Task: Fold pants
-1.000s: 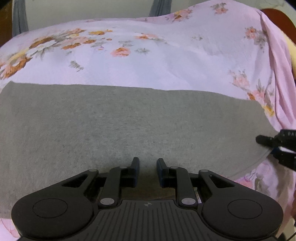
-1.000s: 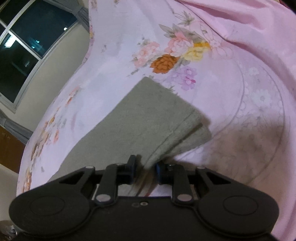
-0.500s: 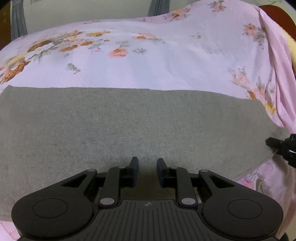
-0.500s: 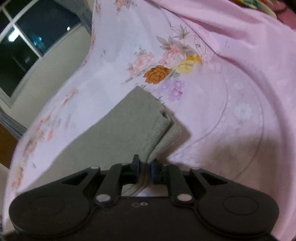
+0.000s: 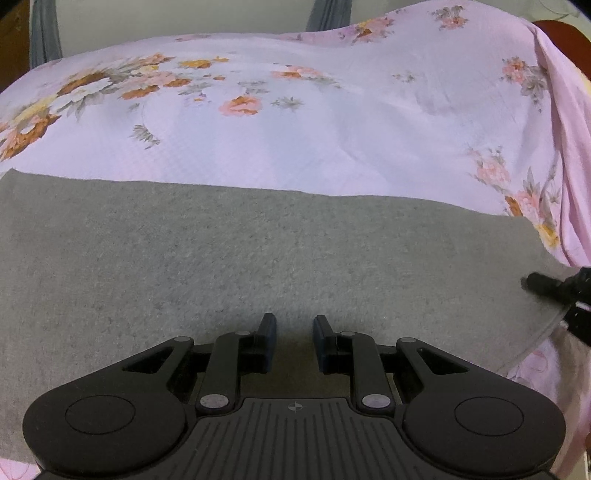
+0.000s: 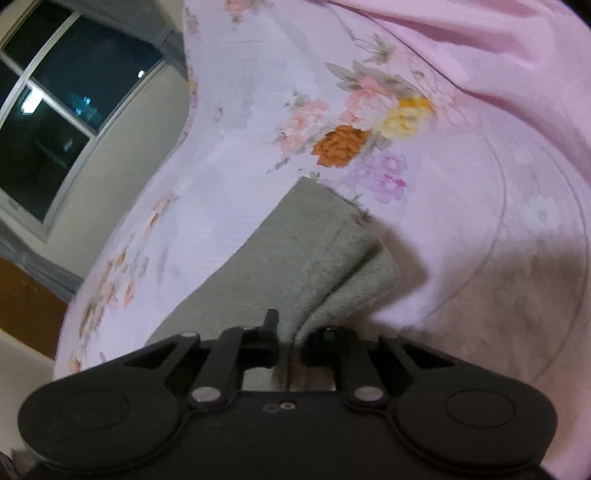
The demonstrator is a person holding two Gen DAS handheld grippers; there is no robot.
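The pants [image 5: 258,266], a grey fleecy garment, lie flat in a broad band across a bed covered by a pink floral sheet [image 5: 332,122]. In the left wrist view the grey cloth fills the lower half of the picture from the left edge almost to the right, its far edge running straight across the sheet. The left tongs [image 5: 294,332] sit low over the cloth with a clear gap between the two blue-padded tips; nothing is pinched between them. At the right end of the garment the right tongs [image 5: 554,291] show as a dark shape at the cloth's edge.

In the right wrist view the right tongs [image 6: 290,332] are closed on a bunched, doubled fold of the pants [image 6: 325,258], and the grey cloth rises in a ridge from between the tips. The end of the garment beyond them lies in two layers, casting a shadow on the sheet beside a cluster of printed orange, yellow and pink flowers [image 6: 369,133].

The sheet [image 6: 480,184] is creased into loose folds toward the upper right. Beyond the bed stand a cream wall [image 6: 122,147] and a dark window [image 6: 55,122] with a pale frame; grey curtain strips [image 5: 325,14] hang against the wall in the left wrist view.
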